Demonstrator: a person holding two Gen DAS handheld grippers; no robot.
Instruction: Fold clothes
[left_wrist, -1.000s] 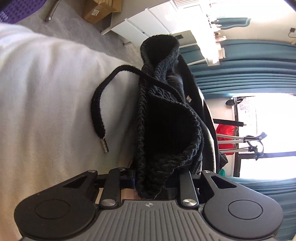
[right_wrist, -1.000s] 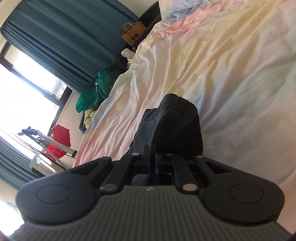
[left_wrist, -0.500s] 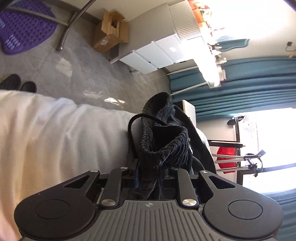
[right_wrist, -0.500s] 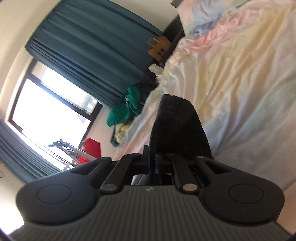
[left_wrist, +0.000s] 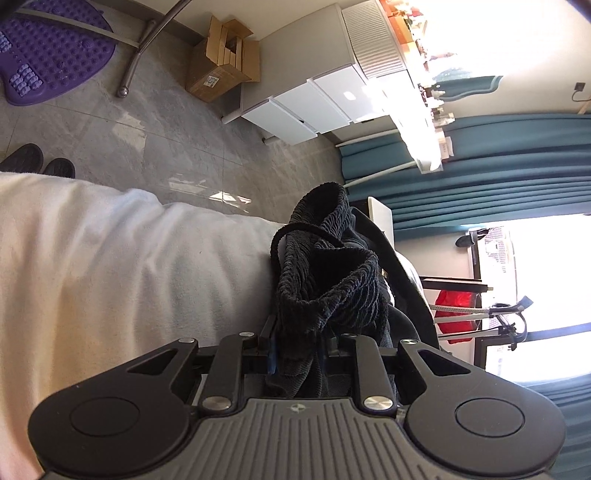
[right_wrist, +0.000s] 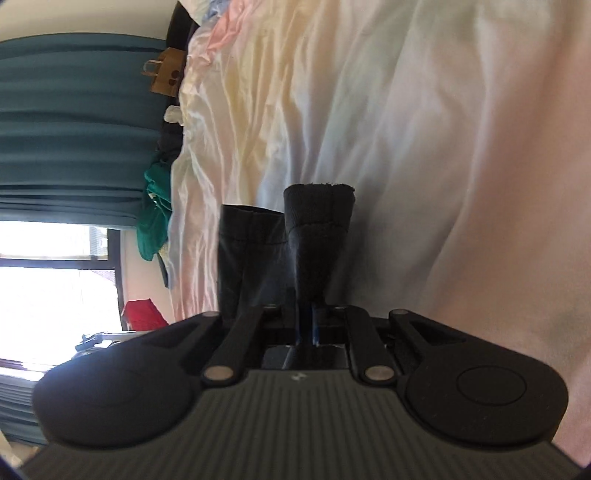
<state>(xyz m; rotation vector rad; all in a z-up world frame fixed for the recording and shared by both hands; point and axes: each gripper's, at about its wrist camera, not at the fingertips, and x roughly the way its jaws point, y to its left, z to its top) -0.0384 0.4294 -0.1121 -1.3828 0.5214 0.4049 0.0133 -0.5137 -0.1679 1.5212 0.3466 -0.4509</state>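
Observation:
A black garment with a ribbed waistband and a drawcord (left_wrist: 328, 273) is held over the white bed sheet (left_wrist: 110, 280). My left gripper (left_wrist: 295, 350) is shut on the bunched waistband, and the drawcord loops out to the left of it. In the right wrist view my right gripper (right_wrist: 306, 325) is shut on another part of the black garment (right_wrist: 317, 236), a cuffed end that sticks up between the jaws above the wrinkled bed sheet (right_wrist: 406, 129). The fingertips of both grippers are hidden in fabric.
Left wrist view: grey tiled floor (left_wrist: 166, 122), cardboard box (left_wrist: 221, 70), white drawer unit (left_wrist: 314, 99), purple mat (left_wrist: 48, 55), dark shoes (left_wrist: 37, 162), teal curtains (left_wrist: 498, 177). Right wrist view: green clothes pile (right_wrist: 155, 210), paper bag (right_wrist: 166, 74), window (right_wrist: 55, 288).
Both grippers have lifted and turned with the garment. The drawcord end that hung loose on the sheet is drawn up close to the waistband. The right view has rolled, so the bed fills it.

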